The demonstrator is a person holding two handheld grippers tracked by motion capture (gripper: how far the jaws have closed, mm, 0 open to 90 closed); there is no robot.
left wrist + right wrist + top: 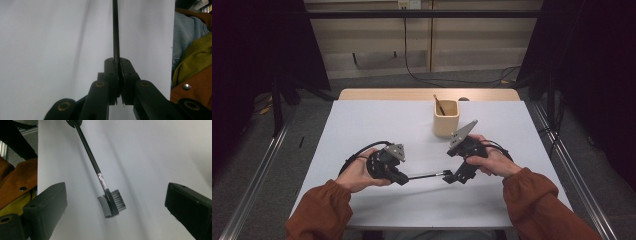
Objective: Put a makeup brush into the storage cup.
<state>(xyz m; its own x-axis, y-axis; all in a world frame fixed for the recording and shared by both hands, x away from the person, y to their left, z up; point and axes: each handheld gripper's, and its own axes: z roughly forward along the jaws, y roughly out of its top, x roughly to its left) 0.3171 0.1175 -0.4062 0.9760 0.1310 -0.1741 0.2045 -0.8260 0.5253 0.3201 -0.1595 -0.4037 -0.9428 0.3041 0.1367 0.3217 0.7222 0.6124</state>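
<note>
- jaws first: on my left gripper (403, 178) they are pressing together on the thin black handle of a small brush (111, 203), which is running straight out from between them in the left gripper view (115, 32).
- my right gripper (451, 176) is standing with its jaws spread wide, one at each side of the right gripper view, and they are gripping nothing.
- in the right gripper view the brush head, a short comb-like row of dark bristles, is sitting between the two open jaws without touching either one; it looks slightly blurred.
- from the high view i am seeing the brush (428, 175) lying nearly level between the two grippers, near the front middle of the white tabletop (362, 120), handle end in the left one and head end at the right one.
- i cannot tell whether the brush is hovering just above the tabletop or resting on it.
- a light wooden cup (445, 118) is standing upright further back on the tabletop, well apart from the brush, with a thin dark stick (439, 104) leaning inside it.
</note>
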